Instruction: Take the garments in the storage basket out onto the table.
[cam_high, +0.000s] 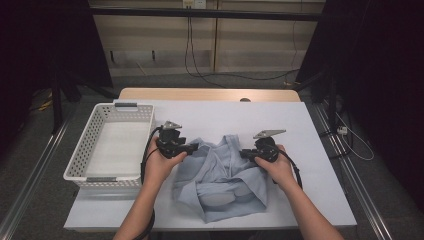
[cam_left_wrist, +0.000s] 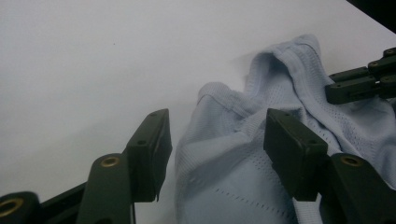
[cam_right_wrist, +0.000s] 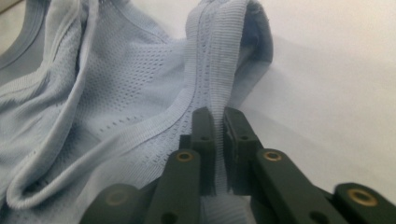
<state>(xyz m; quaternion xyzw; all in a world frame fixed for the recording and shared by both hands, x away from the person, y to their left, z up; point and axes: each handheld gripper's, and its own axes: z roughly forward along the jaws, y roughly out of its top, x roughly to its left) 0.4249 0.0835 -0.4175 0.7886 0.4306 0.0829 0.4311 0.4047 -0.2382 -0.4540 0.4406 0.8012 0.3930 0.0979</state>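
- The light-blue garment lies crumpled on the white table, near the middle towards the near edge, right of the white basket.
- Folds hide its full outline, so which way it points is unclear; its bulk runs roughly near to far.
- The left gripper stands with jaws spread, cloth between them, pads clear of it.
- The right gripper pinches a ribbed hem; its fingers are pressed nearly together.
- In the right gripper view the garment is cut off at the left edge.

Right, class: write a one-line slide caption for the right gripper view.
Right gripper shut on the ribbed edge of a light blue shirt lying crumpled on a white table.
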